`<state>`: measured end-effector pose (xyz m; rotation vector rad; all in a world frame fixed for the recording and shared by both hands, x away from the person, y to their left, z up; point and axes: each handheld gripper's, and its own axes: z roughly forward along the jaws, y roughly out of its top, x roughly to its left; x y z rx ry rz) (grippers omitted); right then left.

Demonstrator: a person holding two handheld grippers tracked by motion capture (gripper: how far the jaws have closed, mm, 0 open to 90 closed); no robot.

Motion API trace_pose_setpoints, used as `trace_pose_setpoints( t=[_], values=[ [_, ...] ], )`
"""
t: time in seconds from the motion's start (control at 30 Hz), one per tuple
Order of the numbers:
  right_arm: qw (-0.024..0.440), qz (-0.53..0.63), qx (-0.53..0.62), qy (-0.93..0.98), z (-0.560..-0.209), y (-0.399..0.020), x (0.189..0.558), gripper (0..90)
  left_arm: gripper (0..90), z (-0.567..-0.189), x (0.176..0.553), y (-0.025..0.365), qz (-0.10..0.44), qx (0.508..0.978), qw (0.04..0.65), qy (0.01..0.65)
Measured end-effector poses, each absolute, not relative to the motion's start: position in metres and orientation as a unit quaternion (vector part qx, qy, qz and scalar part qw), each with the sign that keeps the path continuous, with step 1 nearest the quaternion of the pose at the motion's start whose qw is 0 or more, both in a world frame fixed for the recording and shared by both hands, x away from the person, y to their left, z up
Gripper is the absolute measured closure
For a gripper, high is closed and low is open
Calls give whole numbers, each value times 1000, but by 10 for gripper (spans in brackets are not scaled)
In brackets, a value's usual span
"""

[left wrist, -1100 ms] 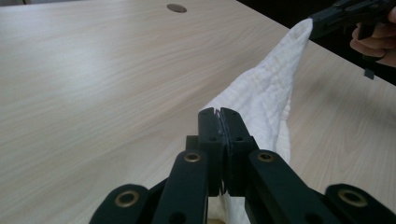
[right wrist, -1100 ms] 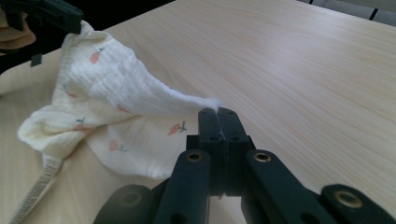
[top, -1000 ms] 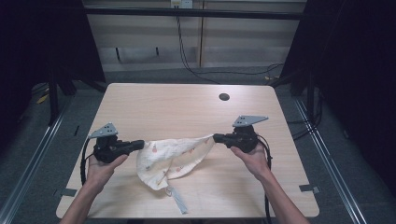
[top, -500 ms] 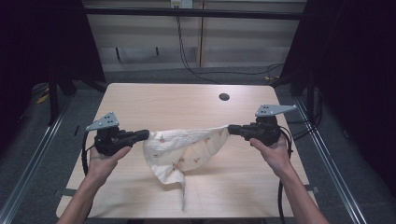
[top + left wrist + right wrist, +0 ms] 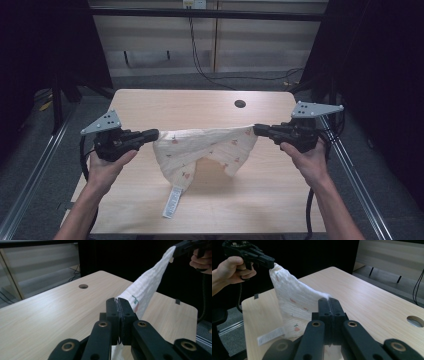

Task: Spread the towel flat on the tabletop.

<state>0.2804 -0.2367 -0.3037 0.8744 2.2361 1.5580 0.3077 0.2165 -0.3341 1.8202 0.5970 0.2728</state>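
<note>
From the high view, a small white cloth (image 5: pixel 205 150) with little red prints hangs in the air between two claws, above the wooden table (image 5: pixel 150 107). The left gripper (image 5: pixel 156 133) pinches the cloth's left corner, and the right gripper (image 5: pixel 256 130) pinches its right corner. The top edge of the cloth is pulled almost straight between them. The middle sags down, and a white strap (image 5: pixel 172 201) at the bottom lies on the table. The table has a round hole (image 5: pixel 240 104) near its far edge.

In the left gripper view, the left gripper (image 5: pixel 117 301) has its black jaws pressed together on the cloth (image 5: pixel 147 287). The cloth runs up and away to the right gripper (image 5: pixel 175 252), held by a hand (image 5: pixel 201 262).

In the right gripper view, the right gripper (image 5: pixel 329 301) is squeezed tight on the cloth (image 5: pixel 292 300) too. The cloth goes up to the left gripper (image 5: pixel 272 265) at the top left. The strap (image 5: pixel 270 336) hangs low on the left.
</note>
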Motion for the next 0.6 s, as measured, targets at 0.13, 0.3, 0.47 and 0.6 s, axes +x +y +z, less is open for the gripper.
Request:
trace_pose_setpoints(
  t=[0.13, 0.3, 0.47, 0.6],
  values=[
    [149, 534, 287, 781, -287, -236, 265, 900, 886, -314, 293, 219, 126, 770, 580, 234],
    [160, 537, 270, 783, -267, -237, 244, 900, 885, -295, 273, 217, 137, 774, 581, 210],
    [159, 542, 272, 779, -265, -240, 232, 900, 886, -294, 268, 208, 141, 783, 571, 205],
    [148, 542, 290, 775, -281, -245, 241, 900, 885, -311, 286, 205, 124, 785, 563, 228]
  ],
)
